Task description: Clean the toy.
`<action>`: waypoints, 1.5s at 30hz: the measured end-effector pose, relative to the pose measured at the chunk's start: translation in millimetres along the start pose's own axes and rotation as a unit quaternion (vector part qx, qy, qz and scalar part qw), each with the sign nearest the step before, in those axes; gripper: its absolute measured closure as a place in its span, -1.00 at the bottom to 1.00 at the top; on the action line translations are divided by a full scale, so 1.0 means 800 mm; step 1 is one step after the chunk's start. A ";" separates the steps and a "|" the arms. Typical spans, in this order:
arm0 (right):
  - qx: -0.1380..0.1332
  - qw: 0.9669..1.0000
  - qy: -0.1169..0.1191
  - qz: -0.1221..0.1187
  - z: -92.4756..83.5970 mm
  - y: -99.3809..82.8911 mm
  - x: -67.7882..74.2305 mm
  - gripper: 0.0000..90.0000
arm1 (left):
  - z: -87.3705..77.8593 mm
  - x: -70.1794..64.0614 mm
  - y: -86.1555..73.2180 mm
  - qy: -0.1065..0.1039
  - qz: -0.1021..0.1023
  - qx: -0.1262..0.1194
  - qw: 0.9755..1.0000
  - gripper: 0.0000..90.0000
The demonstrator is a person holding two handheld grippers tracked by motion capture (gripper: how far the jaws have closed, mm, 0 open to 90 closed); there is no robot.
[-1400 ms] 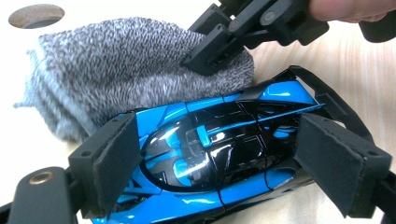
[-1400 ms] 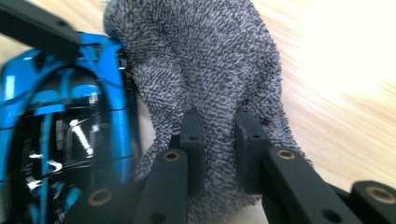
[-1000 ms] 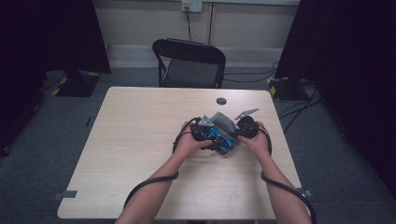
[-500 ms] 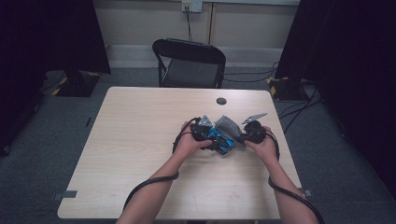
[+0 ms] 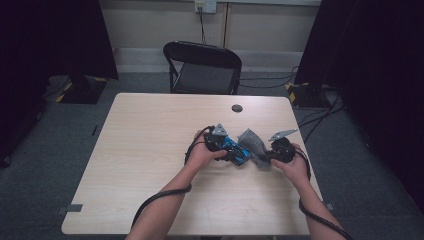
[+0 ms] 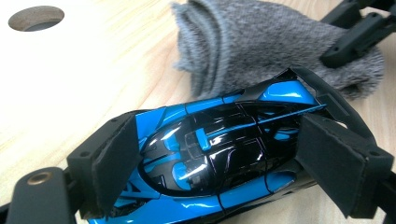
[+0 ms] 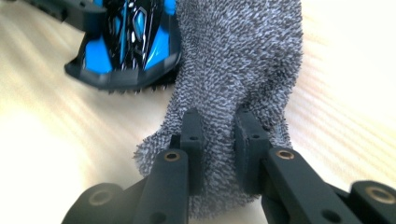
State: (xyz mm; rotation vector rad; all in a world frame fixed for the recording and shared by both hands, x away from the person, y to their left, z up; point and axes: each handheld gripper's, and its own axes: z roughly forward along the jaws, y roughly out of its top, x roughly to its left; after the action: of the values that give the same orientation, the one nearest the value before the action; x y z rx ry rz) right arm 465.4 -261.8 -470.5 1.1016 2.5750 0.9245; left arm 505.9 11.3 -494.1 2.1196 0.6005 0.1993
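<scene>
Toy car [image 6: 219, 158]: glossy blue and black, lying flat, lower centre of frame.
Grey cloth [image 6: 261, 46]: fuzzy, bunched, upper right, touching the car's end.

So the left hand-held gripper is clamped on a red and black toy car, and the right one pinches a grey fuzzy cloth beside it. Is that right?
Nearly. The toy car is blue and black, not red and black, as the left gripper view shows. The rest holds: the left hand-held gripper is clamped on the car's sides, and the right hand-held gripper pinches the grey fuzzy cloth beside it.
</scene>
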 end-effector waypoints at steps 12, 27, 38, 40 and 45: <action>0.000 1.000 0.005 0.010 -0.024 -0.030 0.000 0.69 | 0.000 0.000 0.000 0.002 0.000 0.001 1.000 -0.70; -0.018 0.998 -0.029 0.053 -0.059 -0.040 -0.020 0.69 | 0.000 0.000 0.000 0.002 0.001 0.001 1.000 -0.70; -0.047 0.995 -0.047 0.074 -0.057 0.005 -0.032 0.69 | 0.000 0.000 -0.001 0.001 0.000 -0.001 1.000 -0.70; -0.045 0.995 -0.048 0.072 -0.054 0.013 -0.032 0.70 | 0.000 0.000 -0.001 0.000 0.000 -0.002 1.000 -0.70; -0.044 0.996 -0.049 0.067 -0.044 0.026 -0.030 0.70 | 0.000 0.000 -0.001 0.001 0.000 -0.002 1.000 -0.70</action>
State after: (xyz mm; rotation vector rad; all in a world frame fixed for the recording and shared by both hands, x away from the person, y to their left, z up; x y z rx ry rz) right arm 480.3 -284.0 -431.5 1.2744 2.3823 0.9776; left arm 505.7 11.7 -494.4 2.1164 0.6008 0.2013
